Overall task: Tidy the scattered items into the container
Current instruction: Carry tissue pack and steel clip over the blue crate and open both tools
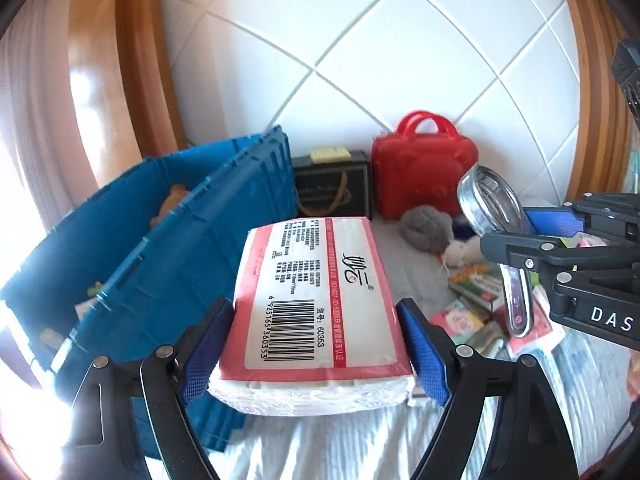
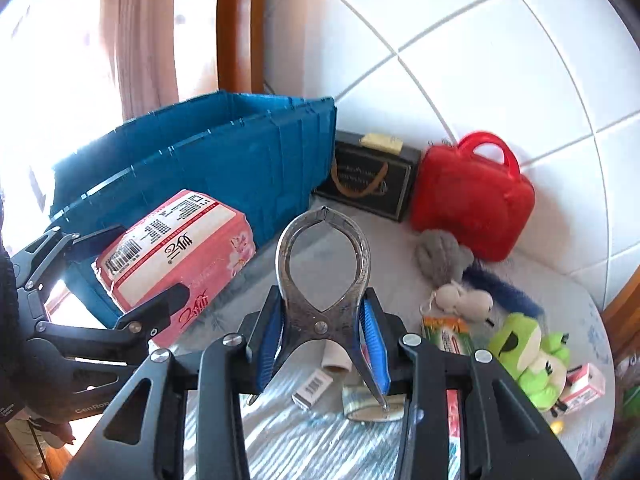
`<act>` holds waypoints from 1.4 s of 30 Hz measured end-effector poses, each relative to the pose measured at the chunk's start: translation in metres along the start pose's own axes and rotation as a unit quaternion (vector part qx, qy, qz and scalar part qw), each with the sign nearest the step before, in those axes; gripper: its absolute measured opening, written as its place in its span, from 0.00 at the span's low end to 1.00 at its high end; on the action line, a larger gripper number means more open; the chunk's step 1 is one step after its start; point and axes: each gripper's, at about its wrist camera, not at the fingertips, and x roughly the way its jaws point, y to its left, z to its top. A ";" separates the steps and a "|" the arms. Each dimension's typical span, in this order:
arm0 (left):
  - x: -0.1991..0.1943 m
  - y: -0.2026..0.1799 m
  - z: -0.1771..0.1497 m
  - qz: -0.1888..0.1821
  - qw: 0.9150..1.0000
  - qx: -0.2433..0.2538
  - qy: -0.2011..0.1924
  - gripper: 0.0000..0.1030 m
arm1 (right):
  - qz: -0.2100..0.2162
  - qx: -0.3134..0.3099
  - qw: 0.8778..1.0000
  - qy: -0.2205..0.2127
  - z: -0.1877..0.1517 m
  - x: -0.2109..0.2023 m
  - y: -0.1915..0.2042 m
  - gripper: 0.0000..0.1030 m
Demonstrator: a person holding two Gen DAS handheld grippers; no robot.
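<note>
Tiled-wall corner, cloth-covered surface: left claw clamps tissue pack; right claw clamps metal tongs. Lift both clear of the blue crate rim before releasing.

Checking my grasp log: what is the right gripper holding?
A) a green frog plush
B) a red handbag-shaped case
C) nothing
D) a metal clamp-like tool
D: the right gripper has its blue-padded jaws shut on the shiny metal clamp-like tool.
</note>
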 end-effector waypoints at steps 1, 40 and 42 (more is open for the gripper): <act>-0.005 0.009 0.008 0.008 1.000 -0.006 -0.009 0.80 | 0.005 -0.008 1.000 -0.011 0.012 -0.002 0.008 0.37; 0.006 0.244 0.003 0.160 0.979 -0.126 0.014 0.93 | 0.116 -0.057 0.989 -0.077 0.152 0.100 0.214 0.59; 0.001 0.239 0.002 0.157 0.980 -0.125 0.011 0.93 | 0.116 -0.051 0.989 -0.076 0.146 0.096 0.207 0.59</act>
